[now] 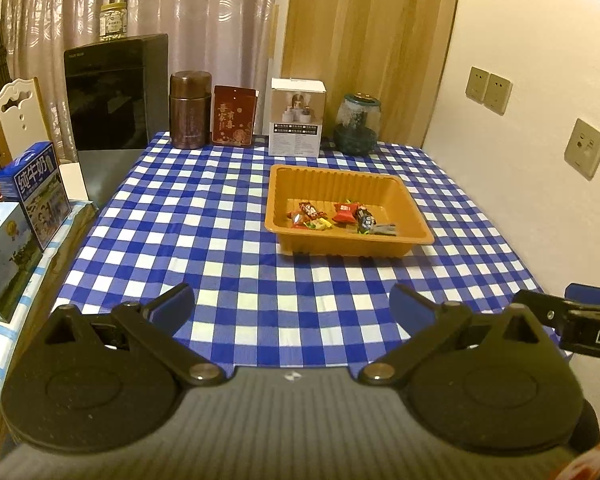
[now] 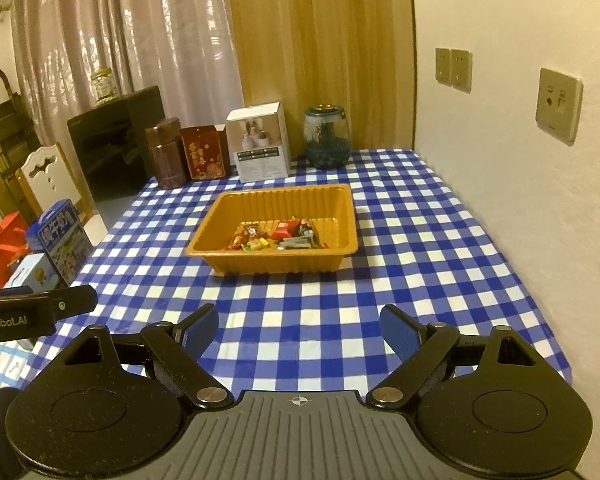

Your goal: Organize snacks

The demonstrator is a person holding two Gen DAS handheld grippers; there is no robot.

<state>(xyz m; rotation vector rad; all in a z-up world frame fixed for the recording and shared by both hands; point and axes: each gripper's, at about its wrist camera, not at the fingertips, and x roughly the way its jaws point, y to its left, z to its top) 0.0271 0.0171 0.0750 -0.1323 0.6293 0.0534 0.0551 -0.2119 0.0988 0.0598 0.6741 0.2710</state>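
Snacks in bright wrappers lie heaped in the near part of your orange tray, which sits on the checked tabletop a little toward the wall side, well ahead of both claws. Your left claw and right claw hang low over the near edge, each spread wide with nothing between its blue pads. Behind the tray, along the far edge, stand a brown canister, a red box, a white carton and a glass jar.
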